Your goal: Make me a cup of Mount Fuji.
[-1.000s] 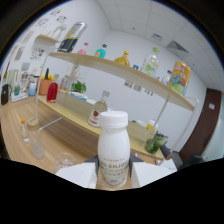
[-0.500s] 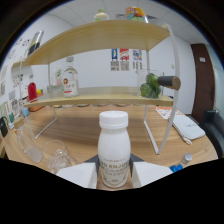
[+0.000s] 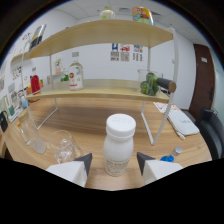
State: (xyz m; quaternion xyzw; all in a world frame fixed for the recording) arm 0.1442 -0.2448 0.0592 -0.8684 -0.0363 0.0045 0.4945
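Wooden worktop, wide, filling the middle ground. Two-tier shelf rack on white legs standing on it, from 9 to 3 o'clock behind the bottle. Dark door at 3 o'clock on the far wall. One white flat item lying on the worktop at 3 o'clock, kind unclear. One white bottle with white screw cap, upright, long axis vertical, cap pointing to 12 o'clock, label on the lower body, unreadable. Sits between the two fingers of the hand-held gripper, just ahead of the camera, centre-low. Fingers spread, one tip at 9 o'clock of the bottle base, other at 3 o'clock; narrow gaps on both sides, no clear press. Whether the bottle base rests on the worktop: looks so, not certain. One clear glass at 9 o'clock of the bottle, near the left finger. One clear bottle with label on the lower shelf at 11 o'clock. One green plant on the lower shelf at 1 o'clock. One red container at the lower shelf's 9 o'clock end. Two items on the top shelf at 12 o'clock, too small to identify. One small blue object at 3 o'clock, just beside the right finger.
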